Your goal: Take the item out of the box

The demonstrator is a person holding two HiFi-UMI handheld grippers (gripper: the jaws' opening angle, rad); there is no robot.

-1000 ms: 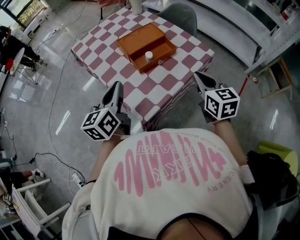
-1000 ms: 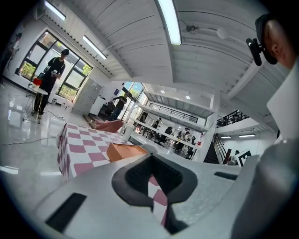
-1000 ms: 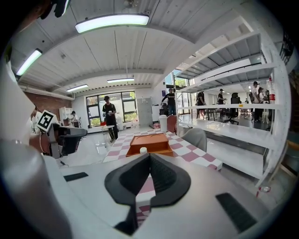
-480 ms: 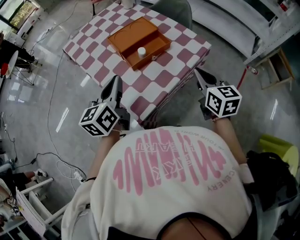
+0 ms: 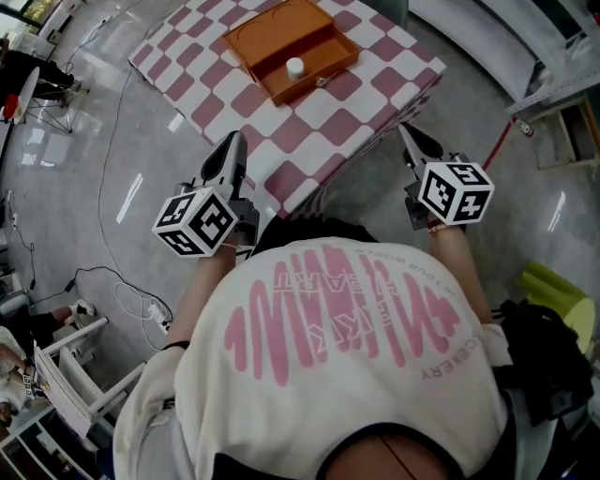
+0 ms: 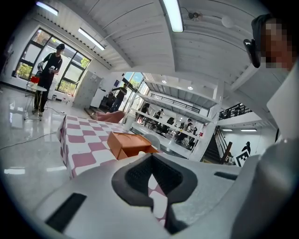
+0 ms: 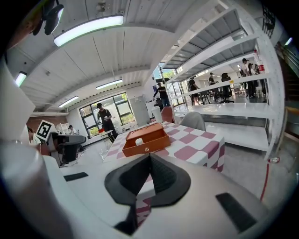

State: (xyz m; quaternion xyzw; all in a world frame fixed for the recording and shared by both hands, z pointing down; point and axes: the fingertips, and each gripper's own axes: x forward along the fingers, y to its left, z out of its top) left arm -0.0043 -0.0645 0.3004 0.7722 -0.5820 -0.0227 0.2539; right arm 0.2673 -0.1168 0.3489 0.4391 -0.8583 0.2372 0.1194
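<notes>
**Standing short of the counter, both hand-held grippers closed and empty**

Head view: we look steeply down over our own shoulders. The checkered counter (image 5: 319, 122) lies at 12 o'clock, and the orange box (image 5: 323, 67) sits on it with its lid (image 5: 272, 28) folded back flat. The item (image 5: 295, 67), a small white round piece, stands upright inside the open tray, clear of the walls. The left hand-held gripper (image 5: 234, 142) points toward 11 o'clock and the right hand-held gripper (image 5: 409, 133) toward 1 o'clock. Both are off the counter's near edge, well apart from the box.

Left gripper view: the jaws meet at their tips with nothing between them. The box shows at 12 o'clock beyond them, but its wall hides the item.

Right gripper view: these jaws are also pressed together and empty. Past them at 12 o'clock the tray faces us, with the item visible above the front wall.

We judge the item light, stiff and probably smooth-sided, so it could slip or tip. We would open one hand-held gripper, come down from above, and pinch across its round sides low on the body.
</notes>
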